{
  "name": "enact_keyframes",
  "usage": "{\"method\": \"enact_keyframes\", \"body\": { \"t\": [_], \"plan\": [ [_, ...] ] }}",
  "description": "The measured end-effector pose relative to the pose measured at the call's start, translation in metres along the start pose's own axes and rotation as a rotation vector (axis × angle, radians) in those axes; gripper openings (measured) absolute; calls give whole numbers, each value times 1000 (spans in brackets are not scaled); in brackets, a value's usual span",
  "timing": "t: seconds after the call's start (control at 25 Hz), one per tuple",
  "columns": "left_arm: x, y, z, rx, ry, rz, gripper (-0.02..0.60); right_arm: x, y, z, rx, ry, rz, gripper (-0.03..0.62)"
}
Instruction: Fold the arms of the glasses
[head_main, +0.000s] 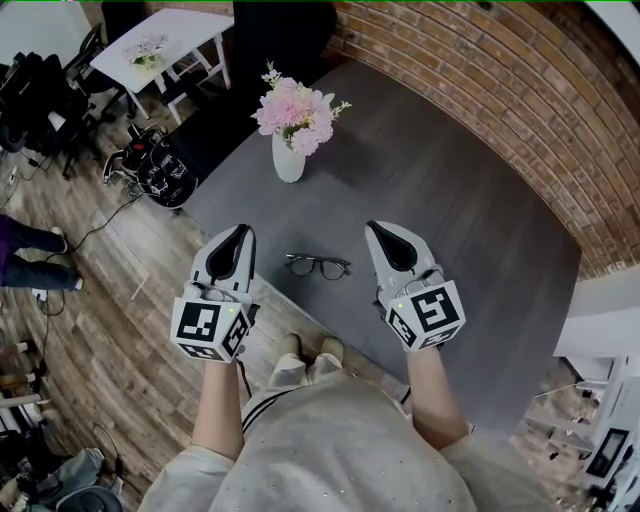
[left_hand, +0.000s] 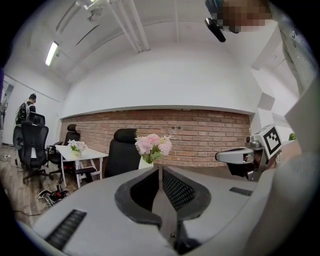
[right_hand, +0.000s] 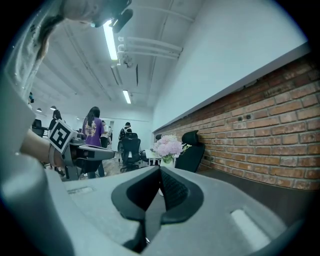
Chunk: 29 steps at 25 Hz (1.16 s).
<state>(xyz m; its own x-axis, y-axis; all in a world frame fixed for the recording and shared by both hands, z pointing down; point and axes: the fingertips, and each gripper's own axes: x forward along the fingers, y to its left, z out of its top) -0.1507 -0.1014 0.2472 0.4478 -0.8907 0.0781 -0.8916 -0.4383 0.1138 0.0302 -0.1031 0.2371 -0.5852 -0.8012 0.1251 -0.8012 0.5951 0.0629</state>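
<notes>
Head view: a grey table (head_main: 450, 180) carries the glasses (head_main: 318, 266), which lie close to its near edge, just in front of the person's feet. The left gripper (head_main: 243, 232) and the right gripper (head_main: 377, 229) are held over that same edge, one on each side, so that the glasses lie between them. They sit a little nearer the right gripper, level with the bodies rather than the tips of both, and touch neither. The lenses show, but whether the arms stand out or lie folded cannot be made out at this size. A white vase (head_main: 288, 160) of pink flowers (head_main: 295, 108) stands farther in, toward the table's left corner, well apart from the glasses.

Left gripper view: the two jaws are pressed together with nothing between them, and they point level across the table toward the flowers and a brick wall (left_hand: 200, 135). The glasses do not appear here.

Right gripper view: the jaws are likewise pressed together and empty, with the flowers in line beyond their tips. The other gripper shows at the left edge, and the glasses lie out of sight below the body.
</notes>
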Motion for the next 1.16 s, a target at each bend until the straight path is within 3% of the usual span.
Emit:
{"method": "enact_keyframes", "body": {
  "t": [0.24, 1.16],
  "plan": [
    [-9, 10, 0, -15, -10, 36, 20, -6, -1, -4, -2, 9, -9, 0],
    [-11, 0, -11, -10, 13, 15, 20, -10, 2, -15, 8, 26, -2, 2]
  ]
}}
